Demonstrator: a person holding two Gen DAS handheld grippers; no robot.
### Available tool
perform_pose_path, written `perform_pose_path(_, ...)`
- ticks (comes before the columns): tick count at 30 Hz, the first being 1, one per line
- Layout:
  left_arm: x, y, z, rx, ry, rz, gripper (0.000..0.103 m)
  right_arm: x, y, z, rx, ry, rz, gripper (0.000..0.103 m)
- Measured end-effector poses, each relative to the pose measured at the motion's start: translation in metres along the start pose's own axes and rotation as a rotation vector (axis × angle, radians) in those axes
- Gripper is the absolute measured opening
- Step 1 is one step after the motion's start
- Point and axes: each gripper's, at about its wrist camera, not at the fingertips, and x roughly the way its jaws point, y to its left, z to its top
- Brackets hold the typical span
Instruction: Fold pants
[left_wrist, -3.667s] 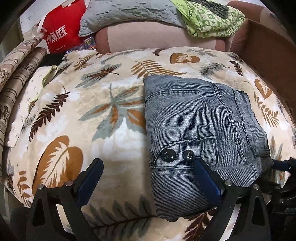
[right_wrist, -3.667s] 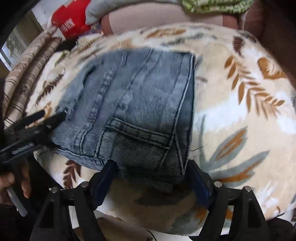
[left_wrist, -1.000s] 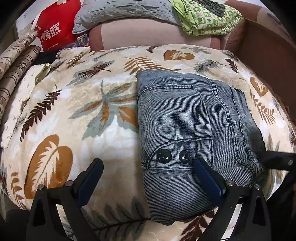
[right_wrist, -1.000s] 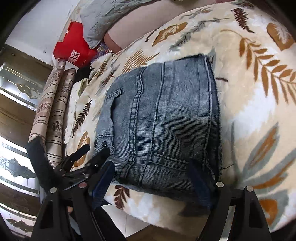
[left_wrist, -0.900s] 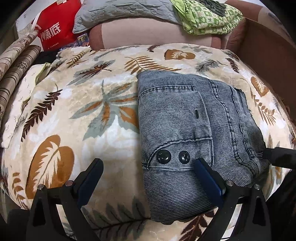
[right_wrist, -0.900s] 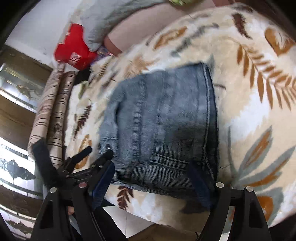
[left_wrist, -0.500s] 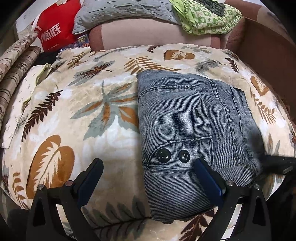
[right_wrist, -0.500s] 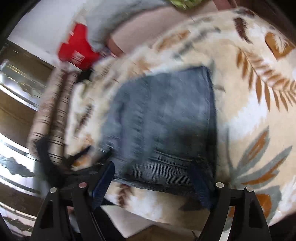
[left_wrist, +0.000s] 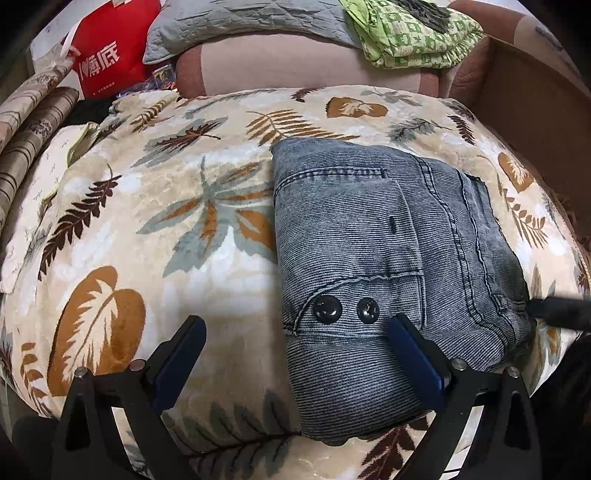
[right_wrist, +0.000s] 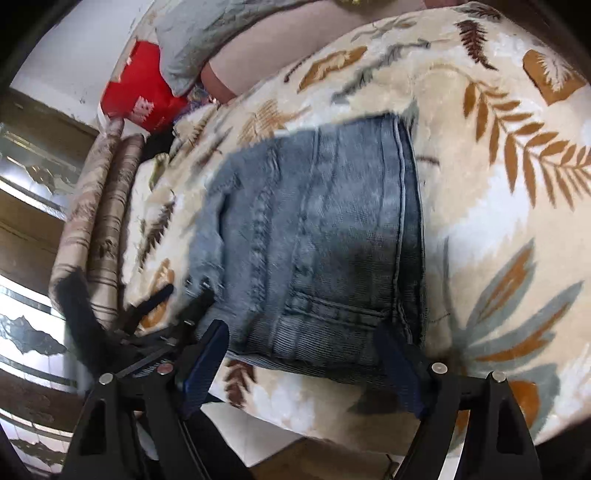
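Pants (left_wrist: 388, 258) sit folded into a compact square on the leaf-print blanket (left_wrist: 147, 229), so the fold looks done; both grippers hover off the cloth. Left gripper (left_wrist: 295, 365) gapes wide, nothing held: pants just ahead, its right finger over their near edge. Right gripper (right_wrist: 306, 365) also wide and empty, straddling the pants' near hem.

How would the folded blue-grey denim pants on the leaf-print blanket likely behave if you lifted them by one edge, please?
The folded blue-grey denim pants would probably droop and unfold, since they lie as loose stacked layers. The thick ribbed fabric suggests they are fairly heavy for their size. On the plush leaf-print blanket, a push would likely bunch them rather than slide them.
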Motion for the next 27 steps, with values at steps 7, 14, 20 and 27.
perform_pose_path(7,-0.002,-0.003,0.000,0.010,-0.008,0.013,0.099,0.014,-0.017,0.001,0.034,0.045,-0.006,0.084)
perform_pose_path(14,-0.001,-0.001,-0.001,0.005,-0.006,0.005,0.099,0.004,0.014,0.047,-0.008,-0.015,0.047,0.084)
perform_pose_path(20,0.000,-0.002,0.000,0.010,-0.004,0.008,0.099,0.056,-0.015,0.066,0.099,0.094,0.010,0.084)
perform_pose_path(27,0.002,-0.001,0.001,0.004,0.002,0.001,0.100,0.043,-0.012,0.066,0.087,0.064,0.000,0.084)
